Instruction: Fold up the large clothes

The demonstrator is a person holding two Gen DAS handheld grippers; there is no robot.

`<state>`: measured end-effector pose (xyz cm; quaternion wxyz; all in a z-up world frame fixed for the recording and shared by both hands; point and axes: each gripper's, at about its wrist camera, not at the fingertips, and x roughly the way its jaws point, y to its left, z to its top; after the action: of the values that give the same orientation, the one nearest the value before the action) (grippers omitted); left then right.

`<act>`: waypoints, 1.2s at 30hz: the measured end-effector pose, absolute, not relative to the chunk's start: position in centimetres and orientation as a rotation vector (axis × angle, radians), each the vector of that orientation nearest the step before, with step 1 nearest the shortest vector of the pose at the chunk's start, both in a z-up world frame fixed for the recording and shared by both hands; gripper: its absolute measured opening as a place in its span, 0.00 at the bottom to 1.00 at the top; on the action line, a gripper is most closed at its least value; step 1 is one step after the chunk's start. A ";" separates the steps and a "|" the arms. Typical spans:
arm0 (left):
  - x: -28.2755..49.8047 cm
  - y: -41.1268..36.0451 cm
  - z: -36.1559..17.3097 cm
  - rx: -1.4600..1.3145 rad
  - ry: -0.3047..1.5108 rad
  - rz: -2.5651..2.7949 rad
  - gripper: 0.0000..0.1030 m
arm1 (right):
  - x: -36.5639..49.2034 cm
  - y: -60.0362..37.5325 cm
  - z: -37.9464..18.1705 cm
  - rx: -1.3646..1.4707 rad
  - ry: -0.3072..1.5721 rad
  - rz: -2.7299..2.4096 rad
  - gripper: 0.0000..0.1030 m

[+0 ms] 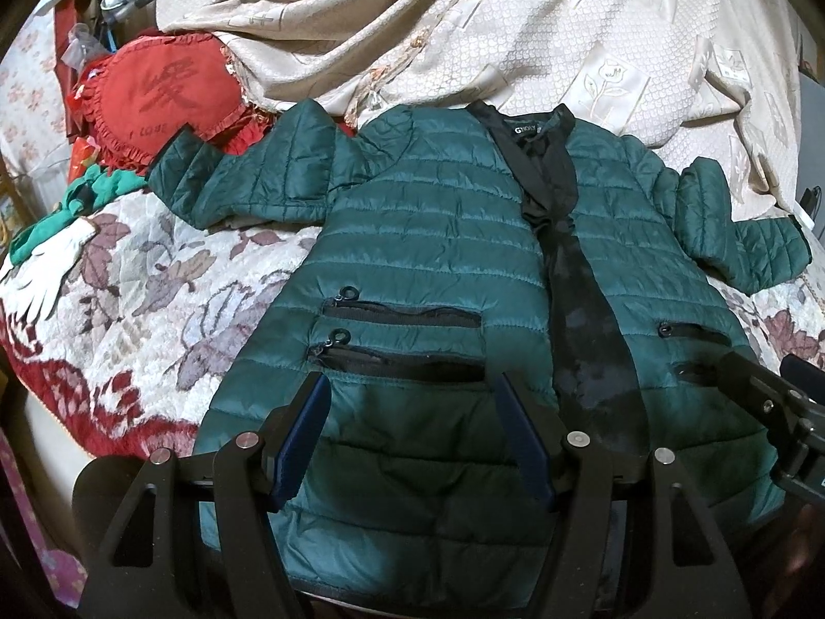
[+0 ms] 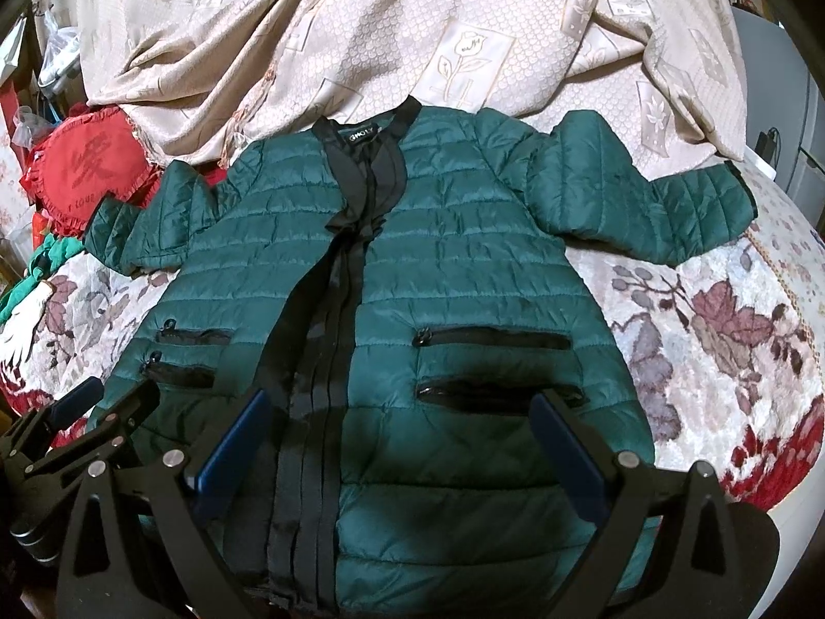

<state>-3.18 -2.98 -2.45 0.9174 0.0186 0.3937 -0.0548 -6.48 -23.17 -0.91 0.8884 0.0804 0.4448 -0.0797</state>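
A dark green quilted jacket [image 1: 428, 268] [image 2: 464, 268] with black trim lies spread flat, front up, on a flowered bedspread [image 1: 154, 309] [image 2: 722, 340], both sleeves out to the sides. My left gripper [image 1: 412, 392] hovers open above the hem of the jacket's left half, below two zip pockets [image 1: 407, 330], with nothing between its blue pads. My right gripper [image 2: 402, 407] hovers open above the right half's hem, just below its zip pockets [image 2: 495, 366]. The right gripper's black frame [image 1: 773, 412] shows at the right edge of the left wrist view, and the left gripper's frame [image 2: 103, 423] at the left edge of the right wrist view.
A crumpled beige patterned cover [image 1: 464, 26] [image 2: 361, 41] is heaped behind the jacket's collar. A red frilled cushion [image 1: 165, 98] [image 2: 87, 175] sits at the far left by the left sleeve. Green cloth and a white glove [image 1: 46, 268] lie at the left edge.
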 end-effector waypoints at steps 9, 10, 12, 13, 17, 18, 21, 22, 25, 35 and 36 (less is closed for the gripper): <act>-3.0 -2.5 -3.1 0.040 0.825 -0.110 0.48 | -6.2 -23.0 -1.3 0.200 0.922 -0.128 0.99; -3.0 -2.4 -3.1 0.039 0.826 -0.109 0.48 | -6.2 -23.0 -1.3 0.200 0.930 -0.129 0.99; -2.9 -2.4 -3.1 0.040 0.834 -0.105 0.48 | -6.1 -22.9 -1.2 0.204 0.943 -0.128 0.99; -2.9 -2.4 -3.1 0.040 0.838 -0.104 0.48 | -6.1 -22.8 -1.2 0.207 0.948 -0.125 0.99; -2.9 -2.3 -3.3 0.043 0.841 -0.103 0.48 | -6.0 -22.7 -1.2 0.198 0.950 -0.126 0.99; -2.9 -2.3 -3.3 0.043 0.840 -0.103 0.48 | -5.9 -22.7 -1.2 0.194 0.951 -0.128 0.98; -2.9 -2.3 -3.3 0.040 0.837 -0.105 0.48 | -5.8 -22.5 -1.3 0.182 0.949 -0.133 0.99; -2.9 -2.3 -3.3 0.040 0.838 -0.105 0.48 | -5.8 -22.4 -1.4 0.173 0.946 -0.138 0.99; -2.8 -2.3 -3.4 0.042 0.843 -0.103 0.48 | -5.8 -22.3 -1.6 0.156 0.939 -0.143 0.99; -2.9 -2.4 -3.6 0.044 0.842 -0.102 0.48 | -5.4 -22.0 -1.7 0.147 0.941 -0.140 0.98; -2.9 -2.4 -3.6 0.045 0.843 -0.102 0.48 | -5.4 -21.9 -1.8 0.146 0.940 -0.138 0.99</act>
<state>-2.90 -2.37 -3.61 0.9111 0.0217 0.4087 -0.0494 -5.38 -21.93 -1.78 0.8866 0.0703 0.4523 -0.0665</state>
